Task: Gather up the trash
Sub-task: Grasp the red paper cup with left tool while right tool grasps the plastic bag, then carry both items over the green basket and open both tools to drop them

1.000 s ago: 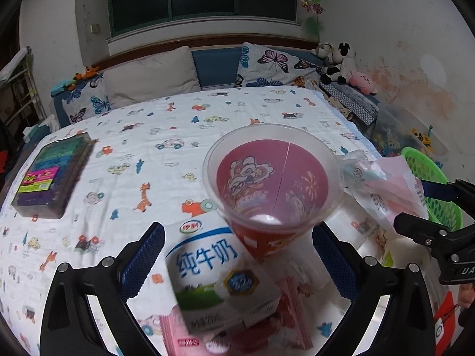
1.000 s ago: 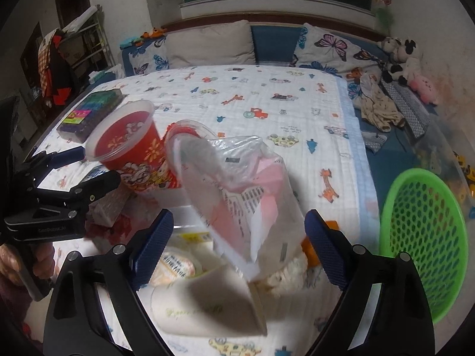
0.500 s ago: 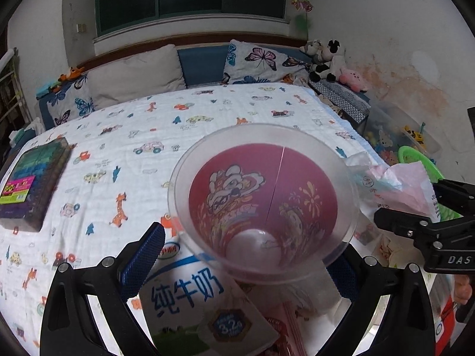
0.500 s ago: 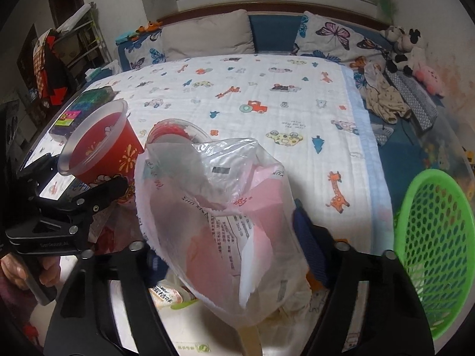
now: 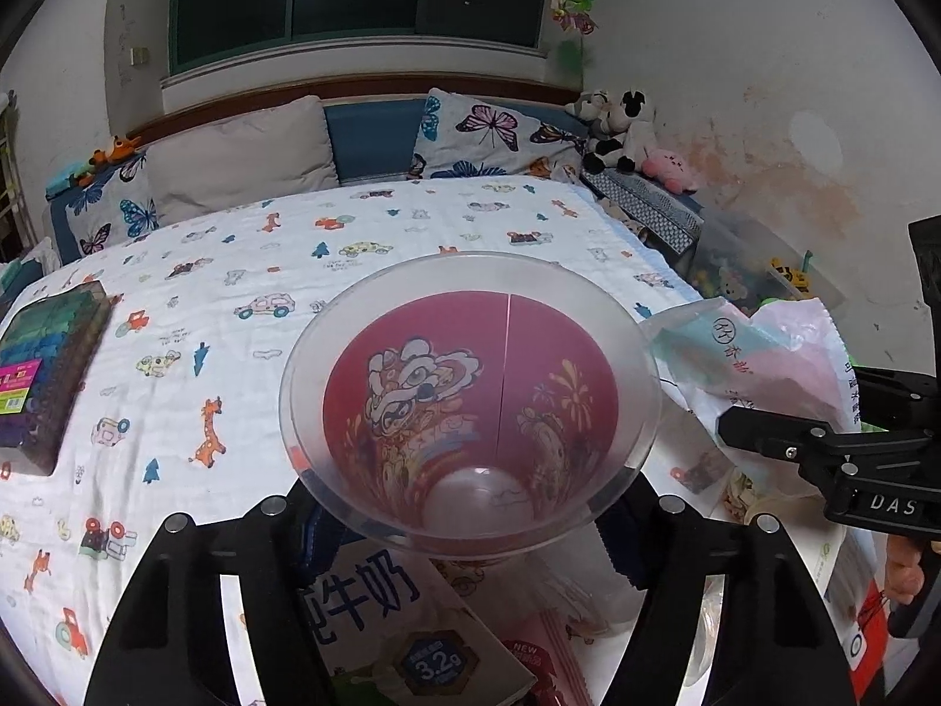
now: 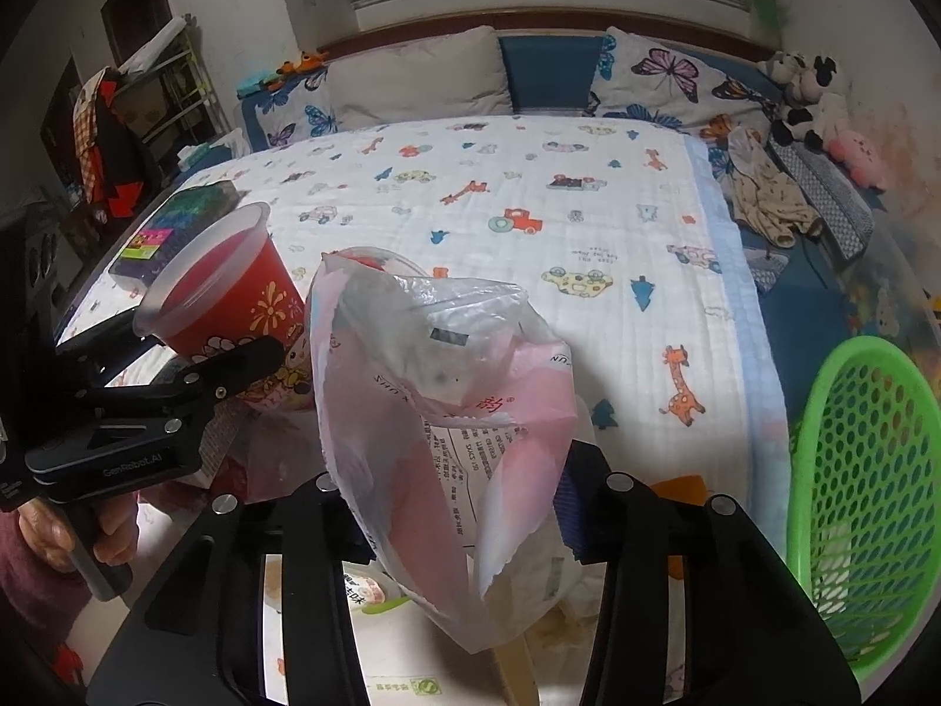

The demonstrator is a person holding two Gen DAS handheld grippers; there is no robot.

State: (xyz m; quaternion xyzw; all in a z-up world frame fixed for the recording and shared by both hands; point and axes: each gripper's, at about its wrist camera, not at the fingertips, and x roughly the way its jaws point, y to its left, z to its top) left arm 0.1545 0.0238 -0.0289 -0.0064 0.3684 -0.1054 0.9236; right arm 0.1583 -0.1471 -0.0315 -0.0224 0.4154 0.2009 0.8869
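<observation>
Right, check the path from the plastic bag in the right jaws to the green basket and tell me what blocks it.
Nothing visible blocks it. The right gripper is shut on the plastic bag, and the green basket stands open-topped to its right, beside the bed. Only bare sheet and open air lie between them. The red cup is on the opposite side.

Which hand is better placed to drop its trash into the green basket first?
Right. Its tool is shut on the bag, and the basket sits just beside it.
</observation>
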